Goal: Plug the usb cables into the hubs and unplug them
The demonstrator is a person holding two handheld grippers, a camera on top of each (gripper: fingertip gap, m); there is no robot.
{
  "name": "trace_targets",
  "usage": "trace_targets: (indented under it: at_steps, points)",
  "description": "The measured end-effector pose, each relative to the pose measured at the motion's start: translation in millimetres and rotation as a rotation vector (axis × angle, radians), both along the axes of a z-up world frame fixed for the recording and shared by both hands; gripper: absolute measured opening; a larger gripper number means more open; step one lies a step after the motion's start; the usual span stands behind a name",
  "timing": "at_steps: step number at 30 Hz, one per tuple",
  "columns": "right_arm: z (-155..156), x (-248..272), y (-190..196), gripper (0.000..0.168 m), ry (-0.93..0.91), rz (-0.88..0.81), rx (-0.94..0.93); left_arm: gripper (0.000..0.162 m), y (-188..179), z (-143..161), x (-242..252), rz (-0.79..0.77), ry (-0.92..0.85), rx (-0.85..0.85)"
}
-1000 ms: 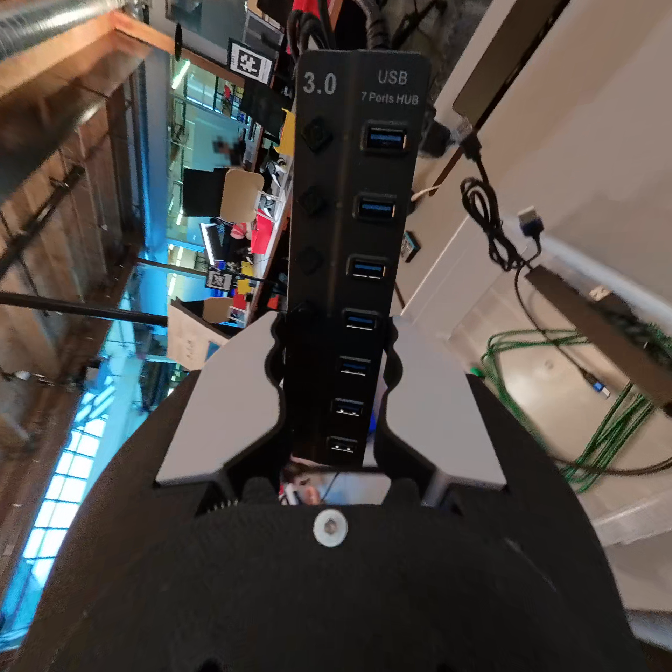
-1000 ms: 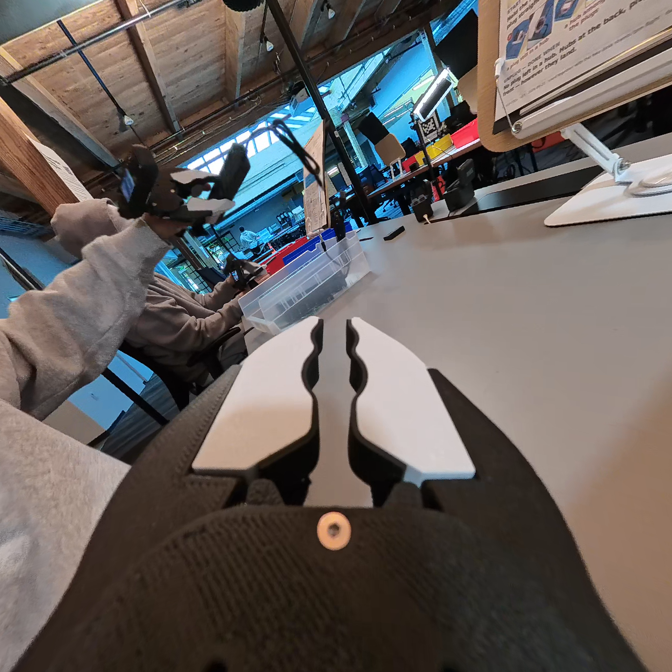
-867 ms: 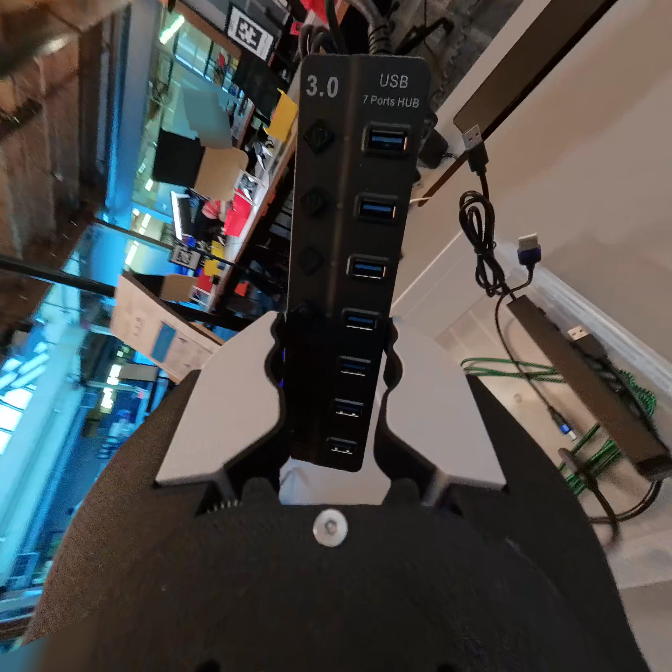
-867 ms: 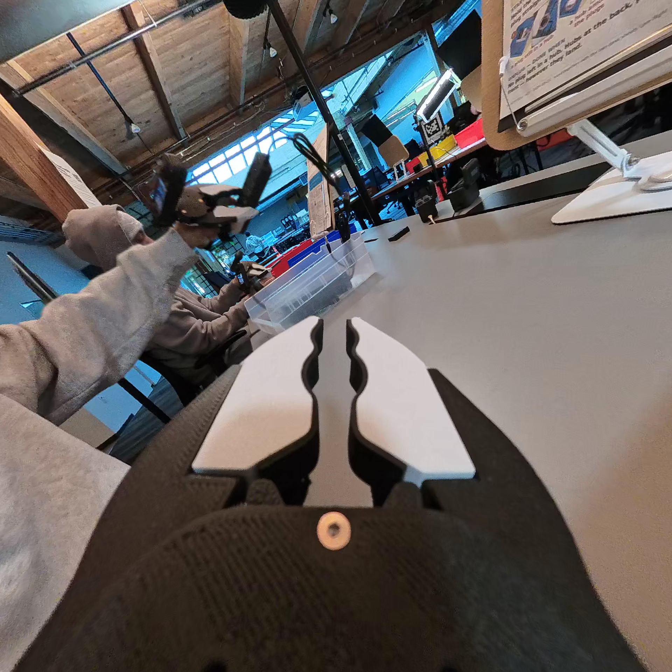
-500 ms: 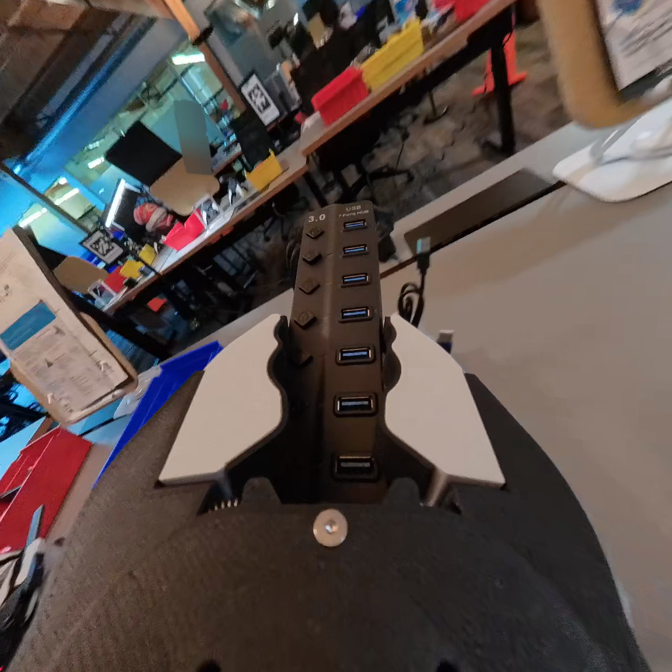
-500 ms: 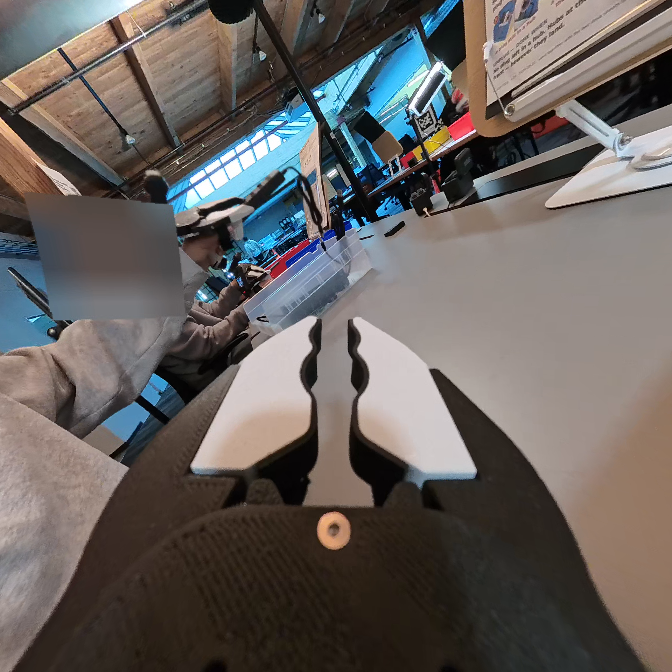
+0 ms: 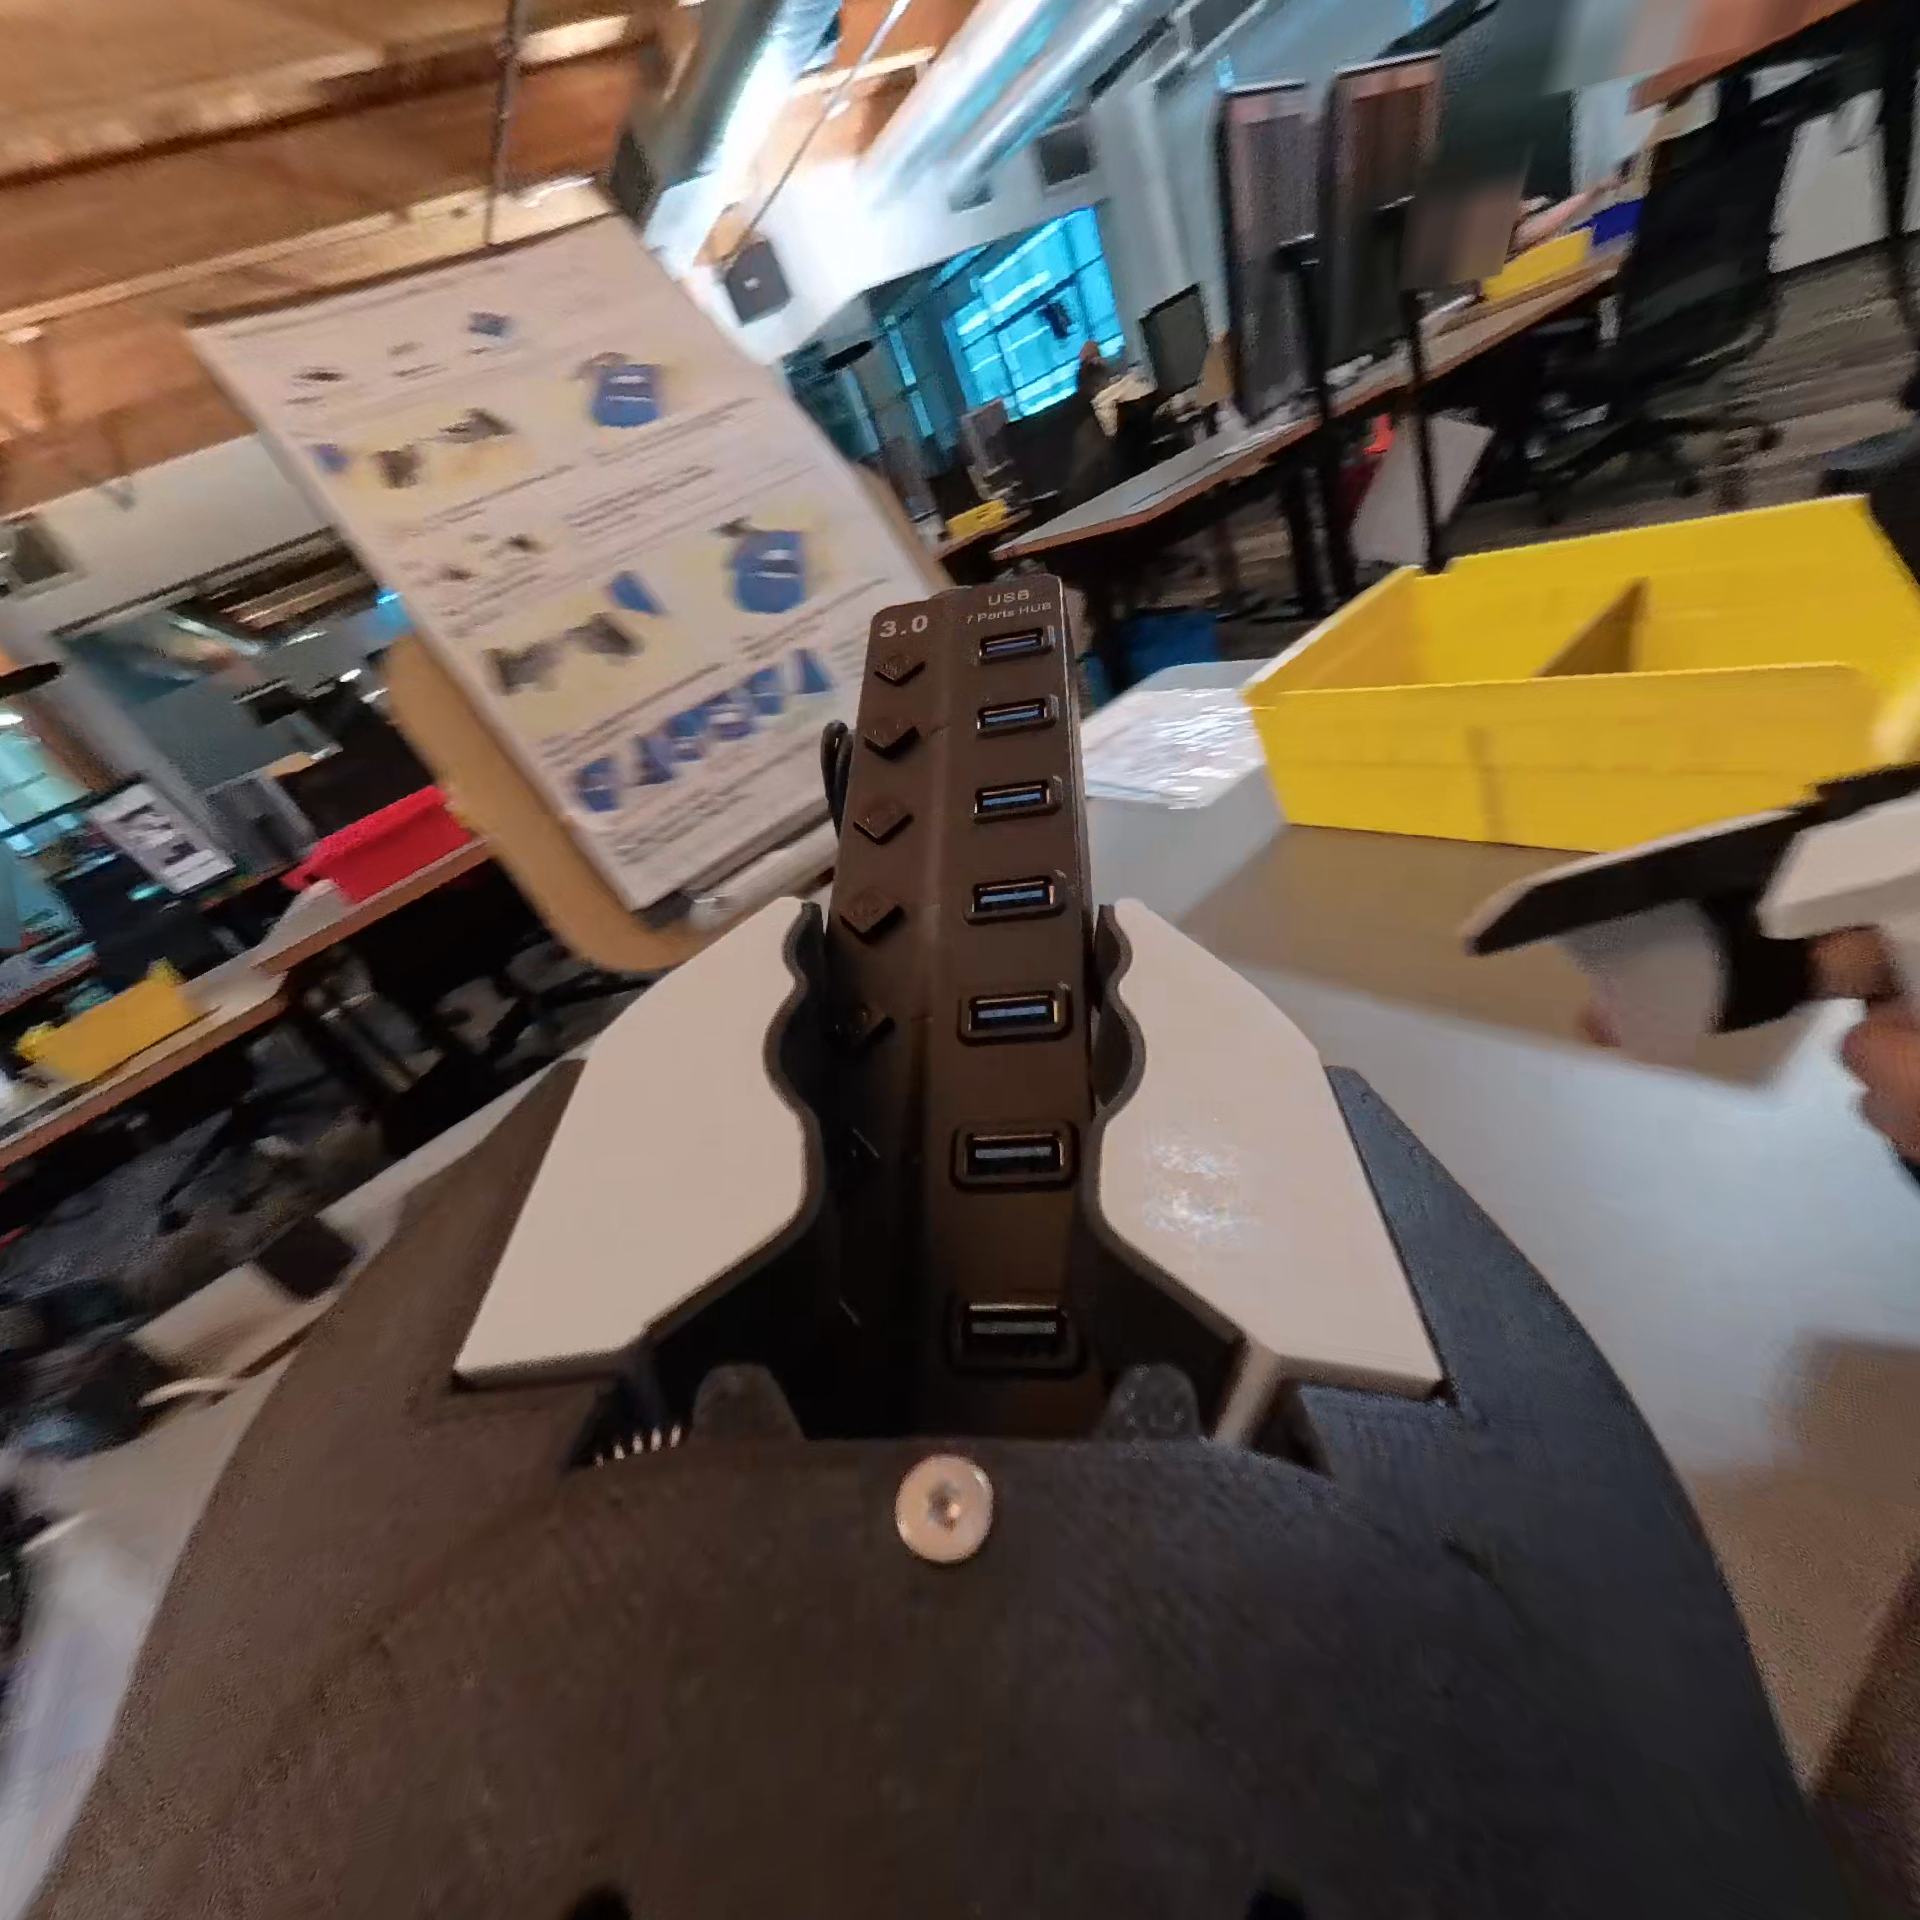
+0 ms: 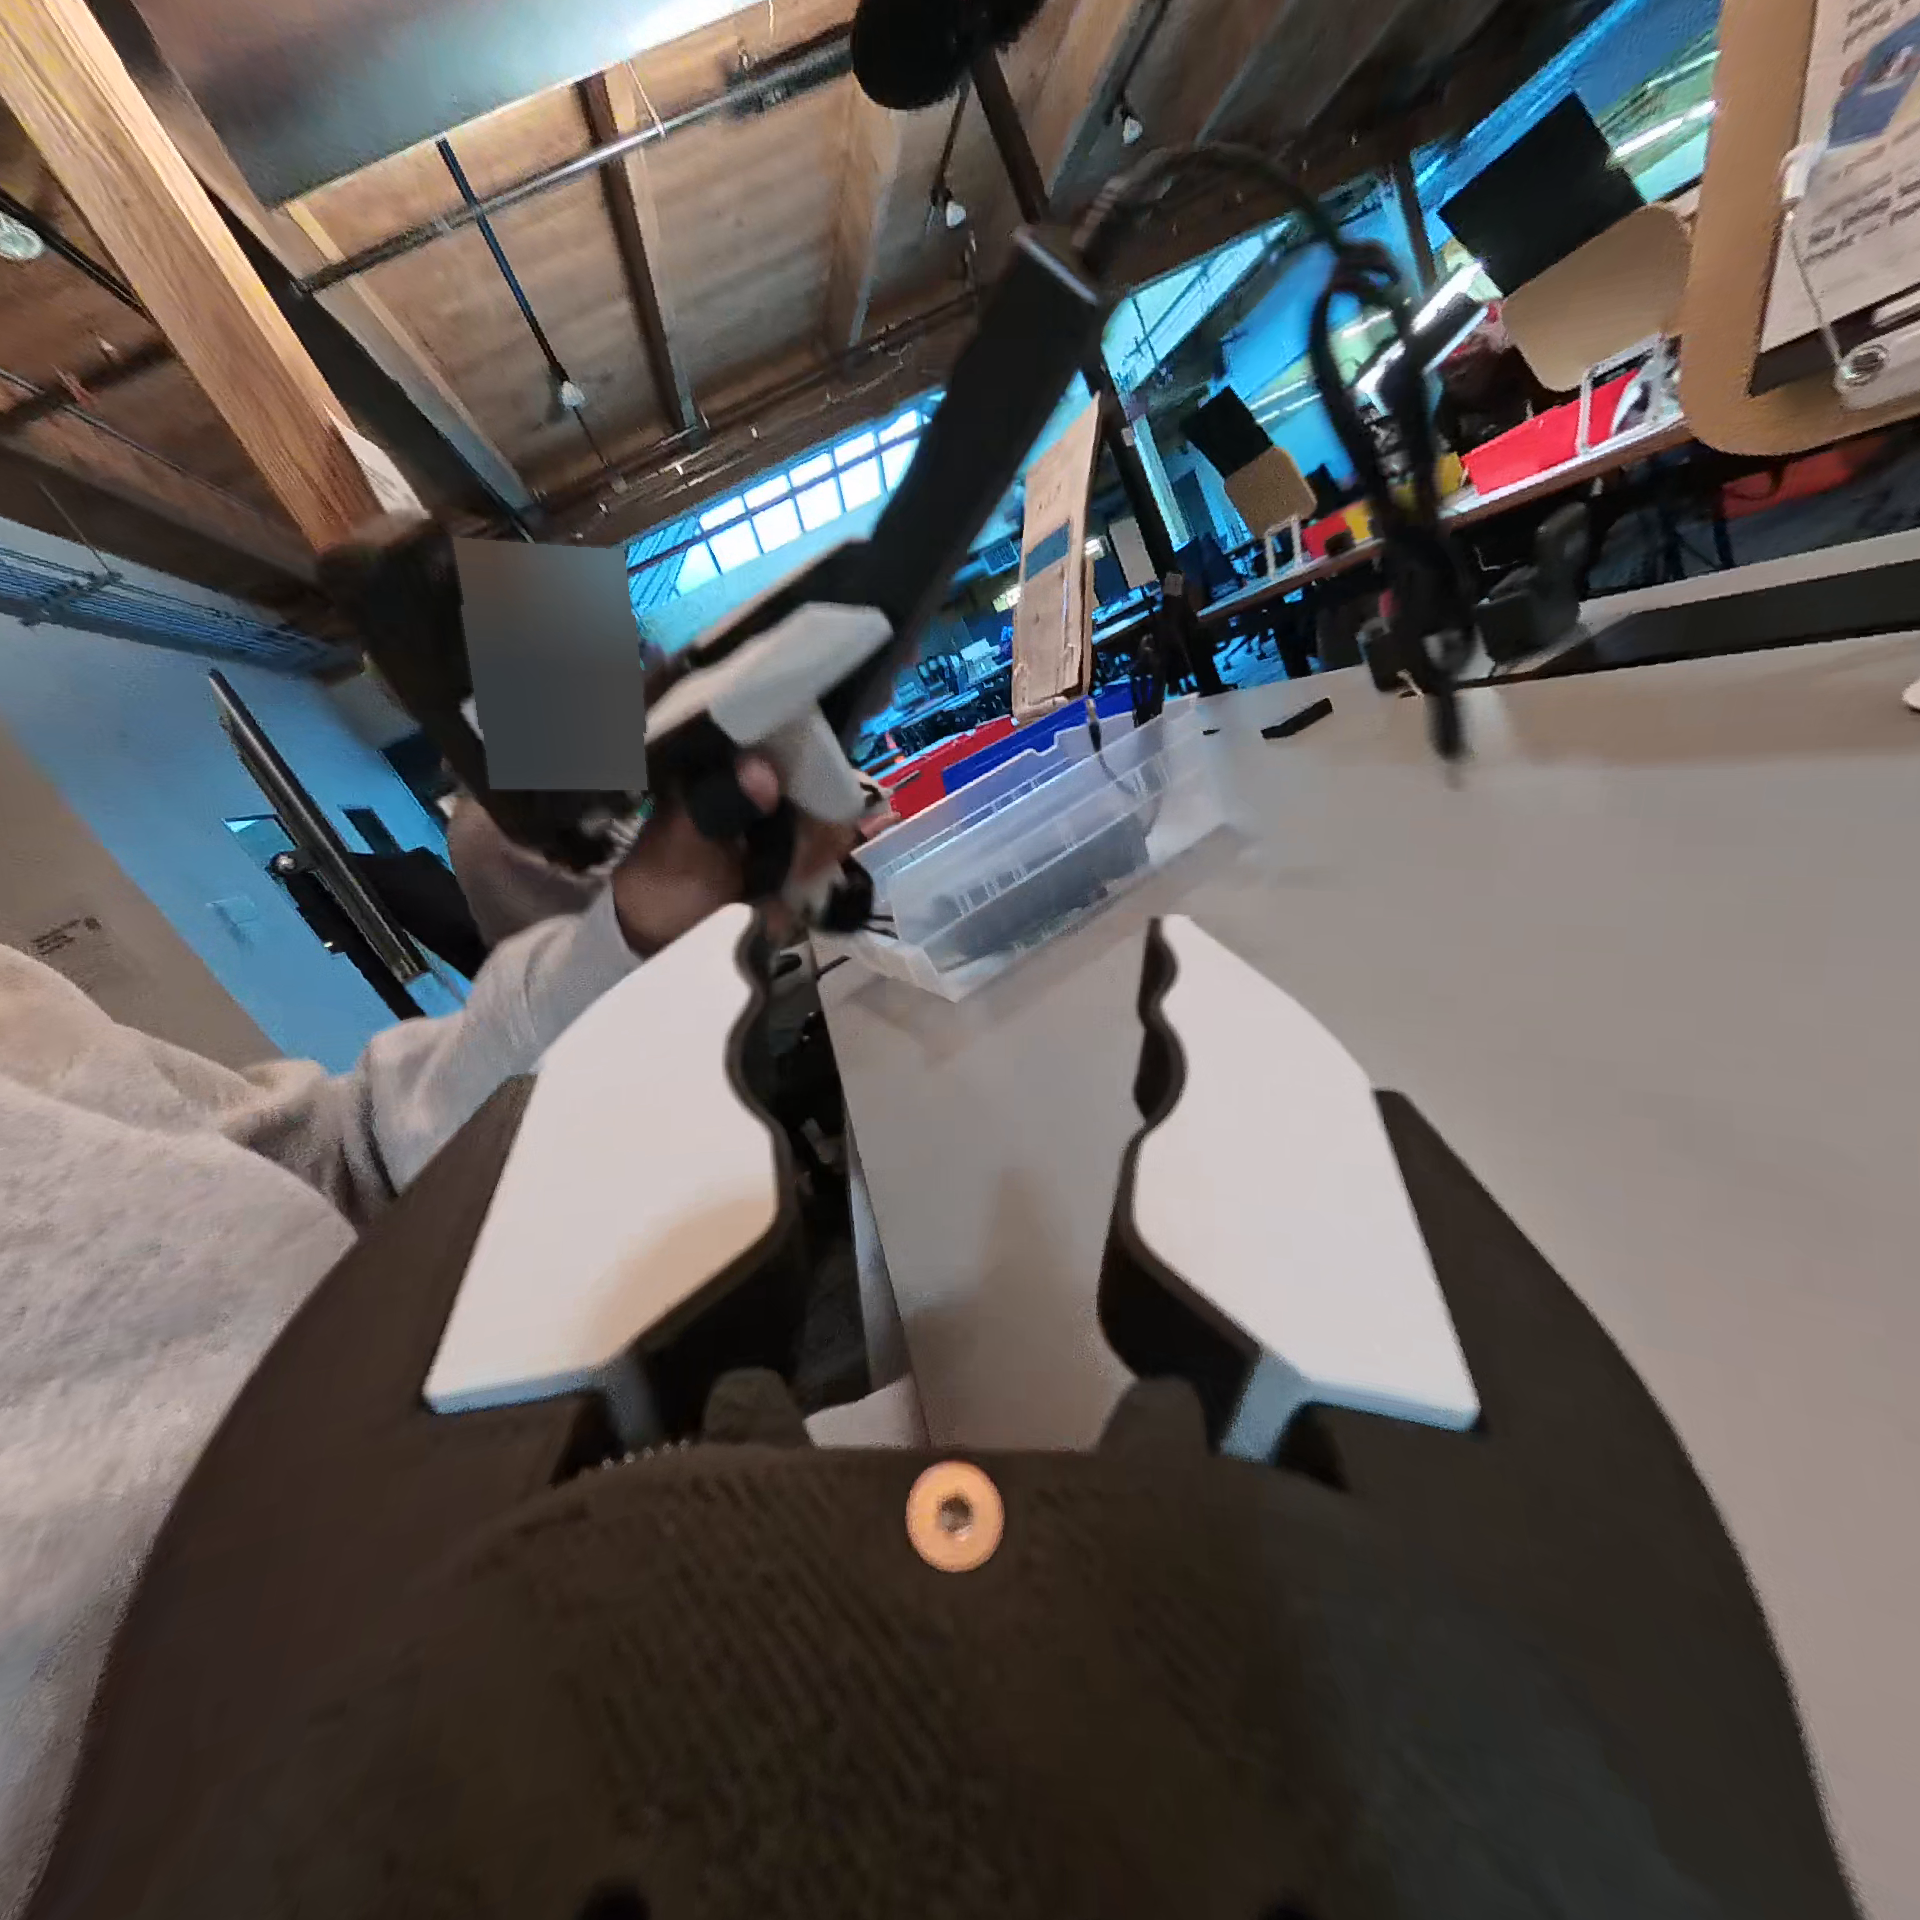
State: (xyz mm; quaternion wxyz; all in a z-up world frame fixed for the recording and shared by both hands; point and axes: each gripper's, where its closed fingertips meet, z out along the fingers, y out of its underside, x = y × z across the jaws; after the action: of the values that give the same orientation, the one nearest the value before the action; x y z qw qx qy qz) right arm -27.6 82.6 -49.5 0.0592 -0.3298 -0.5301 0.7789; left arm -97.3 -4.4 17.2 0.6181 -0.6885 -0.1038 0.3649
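My left gripper [image 7: 951,925] is shut on a black multi-port USB hub [image 7: 971,810], which sticks out forward between the fingers with its ports facing up and empty. The right wrist view shows the left gripper [image 8: 790,686] holding the hub [image 8: 987,416] up in the air at the left, with the hub's black cable [image 8: 1392,499] looping down to the table. My right gripper [image 8: 951,935] is open and empty above the grey table [image 8: 1558,987]. It also shows at the right edge of the left wrist view [image 7: 1507,925].
A yellow bin [image 7: 1558,717] stands on the table beyond the right gripper. A clear plastic bin [image 8: 1039,862] sits at the table's left edge. An instruction board [image 7: 582,582] on a stand rises behind the hub. A person's sleeve [image 8: 156,1195] fills the left.
My right gripper has opened from nearly shut. My left gripper has swung round with the hub and now faces the instruction board and yellow bin, closer to the right gripper.
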Motion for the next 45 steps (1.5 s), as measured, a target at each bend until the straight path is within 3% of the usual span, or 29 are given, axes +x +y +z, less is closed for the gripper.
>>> trace_targets:
  at_steps: [6,7,8,10,14,15,20,27,31,33,36,40,45]
  points:
    - [8,2,11,0.083,-0.014,-0.029,-0.097,0.051,99,-86,71,-0.127,-0.083,-0.007]
    - [1,-2,15,0.067,-0.069,-0.036,-0.091,0.052,108,-91,82,-0.141,-0.044,-0.027]
    - [-9,-5,20,0.038,-0.137,-0.028,-0.073,0.051,113,-93,89,-0.145,0.015,-0.061]
    - [-15,-3,25,0.032,-0.207,0.048,-0.098,0.053,116,-96,92,-0.115,0.093,-0.115]
    - [-15,-3,27,0.031,-0.214,0.061,-0.103,0.054,115,-98,92,-0.175,0.006,-0.041]
    - [-14,-2,27,0.03,-0.204,0.063,-0.102,0.061,113,-98,91,-0.191,-0.037,-0.006]
    - [-14,-4,36,0.028,-0.199,0.051,-0.09,0.08,101,-104,83,-0.317,-0.354,0.189]
    - [-26,-1,30,0.027,-0.223,0.142,0.023,0.069,105,-131,101,-0.66,-0.94,0.254]
    - [-24,12,12,0.027,-0.222,0.258,0.01,0.06,110,-140,122,-0.817,-1.141,0.23]
    - [-24,16,8,0.027,-0.221,0.284,0.012,0.053,112,-141,136,-0.89,-1.186,0.203]
    - [-25,17,5,0.028,-0.211,0.281,0.041,0.026,113,-143,151,-0.952,-1.172,0.142]
    - [-24,14,6,0.029,-0.184,0.235,0.041,0.027,114,-144,154,-0.953,-1.133,0.122]
    - [-17,-5,32,0.052,-0.146,0.061,-0.027,0.026,112,-136,135,-0.898,-1.142,0.244]
